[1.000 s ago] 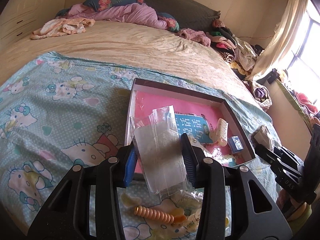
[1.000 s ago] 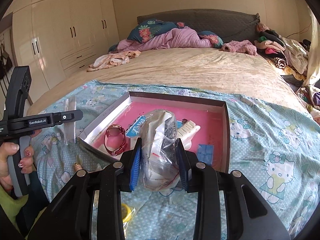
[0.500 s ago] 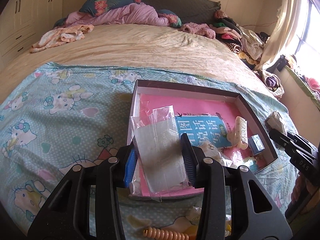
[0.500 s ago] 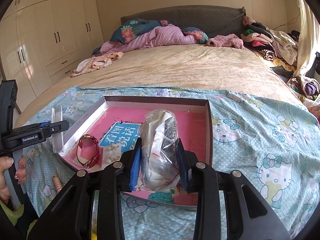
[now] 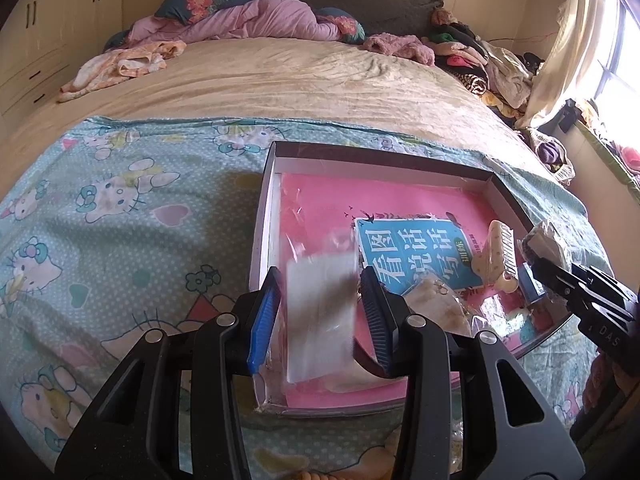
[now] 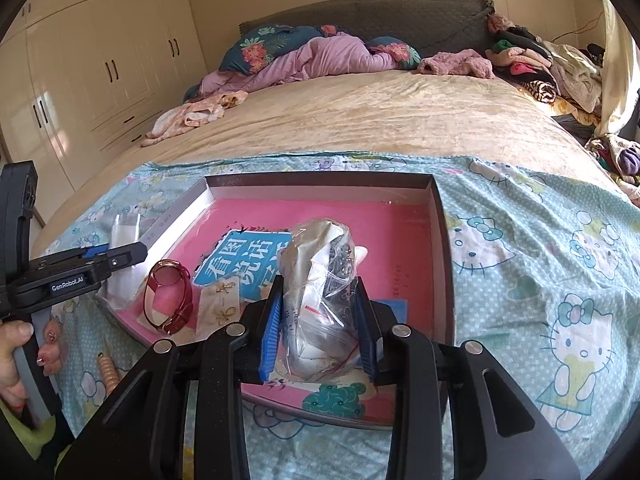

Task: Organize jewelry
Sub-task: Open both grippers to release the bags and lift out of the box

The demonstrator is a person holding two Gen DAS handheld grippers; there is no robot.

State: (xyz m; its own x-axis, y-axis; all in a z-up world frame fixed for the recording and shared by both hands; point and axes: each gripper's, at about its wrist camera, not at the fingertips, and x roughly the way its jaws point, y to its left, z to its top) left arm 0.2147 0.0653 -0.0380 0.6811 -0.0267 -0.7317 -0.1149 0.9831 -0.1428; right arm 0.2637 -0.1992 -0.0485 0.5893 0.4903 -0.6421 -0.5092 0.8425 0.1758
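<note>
Left wrist view: I see my left gripper (image 5: 320, 304) over the near-left corner of the box (image 5: 264, 216), its blue-padded fingers (image 5: 266, 312) spread apart around a flat clear packet (image 5: 320, 316) with a white card inside; the packet is motion-blurred and I cannot tell whether either pad touches it. Inside the box, on the pink lining, a blue booklet (image 5: 416, 252) lies near the middle, a cream hair claw (image 5: 496, 256) sits just right of the booklet, and a small earring card (image 5: 436, 304) lies at the booklet's near edge. The box rests on a Hello Kitty sheet (image 5: 120, 208) spread over the bed. Right wrist view: my right gripper (image 6: 320, 312) is clamped on a crumpled clear bag (image 6: 320, 292) holding white paper and something dark and metallic; the bag is gripped above the near part of the box (image 6: 440, 240), in front of the booklet (image 6: 240, 260). A red watch (image 6: 170, 296) lies in the box's near-left area, just left of the earring card (image 6: 222, 300), which carries two gold pieces. The left gripper (image 6: 124, 254) shows at the box's left wall, with the flat packet (image 6: 124, 240) between its fingers. A beaded peach-coloured item (image 6: 108, 372) lies on the sheet outside the box, near its left corner.
</note>
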